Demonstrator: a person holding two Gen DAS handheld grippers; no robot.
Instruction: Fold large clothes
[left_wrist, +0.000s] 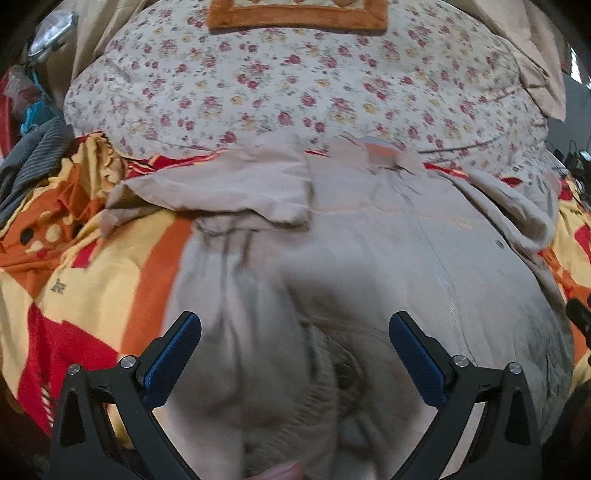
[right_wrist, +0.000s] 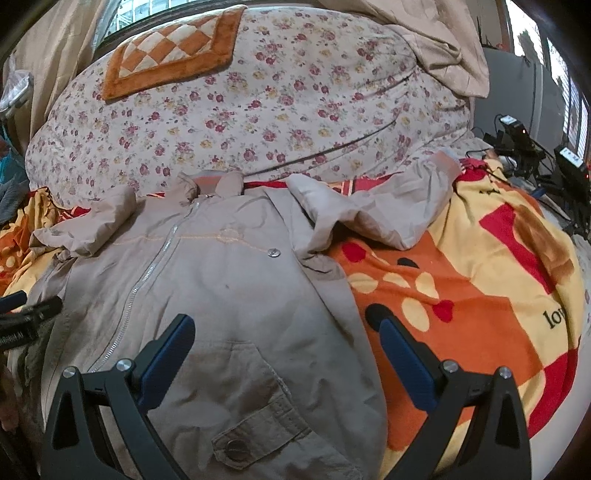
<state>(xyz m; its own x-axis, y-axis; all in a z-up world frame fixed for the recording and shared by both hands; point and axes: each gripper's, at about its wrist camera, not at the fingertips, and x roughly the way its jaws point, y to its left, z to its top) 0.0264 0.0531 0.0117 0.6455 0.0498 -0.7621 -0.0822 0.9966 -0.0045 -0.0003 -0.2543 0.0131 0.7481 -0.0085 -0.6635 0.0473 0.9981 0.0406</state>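
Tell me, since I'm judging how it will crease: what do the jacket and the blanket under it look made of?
The jacket looks like thin woven cotton or a cotton blend, matte beige, with fine wrinkles, a metal-looking zipper and snap. The blanket looks like soft printed fleece, slightly fuzzy and without shine; I can't be sure of the fibre.

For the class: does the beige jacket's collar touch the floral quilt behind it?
Touching. In the right wrist view the collar of the jacket lies directly against the lower edge of the floral quilt, with no blanket visible between them there.

Matt beige cloth jacket (right_wrist: 229, 280) — metal zip (right_wrist: 147, 273), fleecy printed blanket (right_wrist: 461, 295)
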